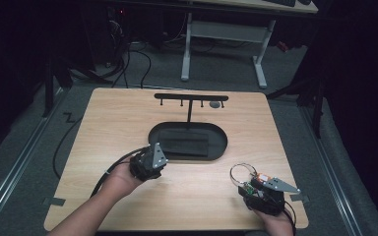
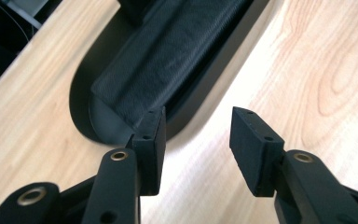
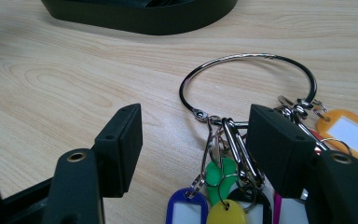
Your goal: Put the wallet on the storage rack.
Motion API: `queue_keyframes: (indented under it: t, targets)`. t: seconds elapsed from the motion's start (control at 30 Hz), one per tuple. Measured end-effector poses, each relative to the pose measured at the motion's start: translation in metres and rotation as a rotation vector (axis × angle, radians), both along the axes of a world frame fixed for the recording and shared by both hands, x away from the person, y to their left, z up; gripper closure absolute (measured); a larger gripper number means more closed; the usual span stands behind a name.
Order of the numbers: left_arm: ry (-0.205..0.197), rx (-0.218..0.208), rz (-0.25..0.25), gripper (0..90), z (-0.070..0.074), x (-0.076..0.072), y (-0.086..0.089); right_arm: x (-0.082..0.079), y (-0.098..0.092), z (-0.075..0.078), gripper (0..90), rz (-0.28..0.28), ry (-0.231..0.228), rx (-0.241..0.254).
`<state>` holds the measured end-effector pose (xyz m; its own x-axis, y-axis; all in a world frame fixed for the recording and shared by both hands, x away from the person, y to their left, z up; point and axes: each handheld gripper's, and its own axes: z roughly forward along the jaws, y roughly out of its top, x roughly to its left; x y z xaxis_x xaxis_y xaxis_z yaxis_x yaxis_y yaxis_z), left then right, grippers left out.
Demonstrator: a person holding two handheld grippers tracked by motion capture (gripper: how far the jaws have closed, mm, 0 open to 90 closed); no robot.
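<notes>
A large metal key ring (image 3: 247, 60) lies on the wooden table (image 1: 128, 118), strung with clips and coloured tags: blue (image 3: 184, 212), green (image 3: 219, 172), yellow (image 3: 226, 214) and orange (image 3: 349, 130). My right gripper (image 3: 196, 135) is open around the clips; they rest close against the right jaw, and the left jaw stands apart from them. From above, the ring (image 1: 241, 172) shows just ahead of the right gripper (image 1: 250, 186) at the front right. My left gripper (image 2: 198, 121) is open and empty at the near rim of a black oval tray (image 2: 81, 93). That left gripper (image 1: 150, 162) sits left of centre.
The tray (image 1: 155, 132) holds a dark folded cloth (image 2: 168, 51). Behind it stands a black T-shaped rack (image 1: 191, 97) with small hooks, a grey item (image 1: 215, 104) hanging from one. Pale wood stretches on both sides of the tray. Cables trail off the table's left.
</notes>
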<state>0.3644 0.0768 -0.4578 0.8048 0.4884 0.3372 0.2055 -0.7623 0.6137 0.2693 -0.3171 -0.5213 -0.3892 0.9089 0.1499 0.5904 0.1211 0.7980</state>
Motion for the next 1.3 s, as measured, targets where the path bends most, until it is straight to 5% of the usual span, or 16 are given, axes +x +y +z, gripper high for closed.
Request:
queue_keyframes:
  t: [0.33, 0.37, 0.47, 0.53, 0.7, 0.77, 0.8, 0.83, 0.93, 1.07, 1.3]
  targets:
    - [0.033, -0.104, 0.048, 51.2, -0.025, -0.034, 0.037, 0.0, 0.0, 0.001, 36.3, 0.003, -0.003, -0.001]
    - [0.081, -0.145, 0.06, 51.3, -0.038, -0.046, 0.053, 0.0, 0.0, 0.001, 36.3, 0.005, -0.005, 0.0]
    - [0.084, -0.147, 0.099, 50.9, -0.054, -0.058, 0.075, 0.0, 0.001, 0.0, 36.2, 0.013, -0.009, -0.005]
    - [0.088, -0.195, 0.143, 49.1, -0.063, -0.066, 0.094, 0.0, 0.001, 0.0, 36.1, 0.015, -0.01, -0.006]
    - [0.101, -0.229, 0.166, 44.6, -0.062, -0.07, 0.118, 0.001, 0.003, 0.002, 34.6, 0.006, -0.031, -0.007]
    - [0.147, -0.312, 0.195, 43.2, -0.062, -0.069, 0.134, 0.002, 0.005, 0.004, 33.9, -0.003, -0.032, -0.013]
    - [0.147, -0.312, 0.195, 42.3, -0.062, -0.069, 0.134, 0.002, 0.005, 0.004, 33.9, -0.003, -0.032, -0.013]
    - [0.191, -0.37, 0.196, 40.8, -0.064, -0.068, 0.139, 0.004, 0.009, 0.005, 33.8, -0.006, -0.035, -0.026]
    - [0.191, -0.365, 0.193, 39.5, -0.067, -0.068, 0.14, 0.004, 0.014, 0.007, 33.7, -0.011, -0.025, -0.045]
    - [0.19, -0.357, 0.179, 37.5, -0.07, -0.065, 0.141, 0.006, 0.028, 0.012, 33.6, 0.004, 0.011, -0.13]
    - [0.173, -0.386, 0.182, 36.6, -0.065, -0.062, 0.144, 0.012, 0.04, 0.018, 33.1, 0.056, 0.118, -0.257]
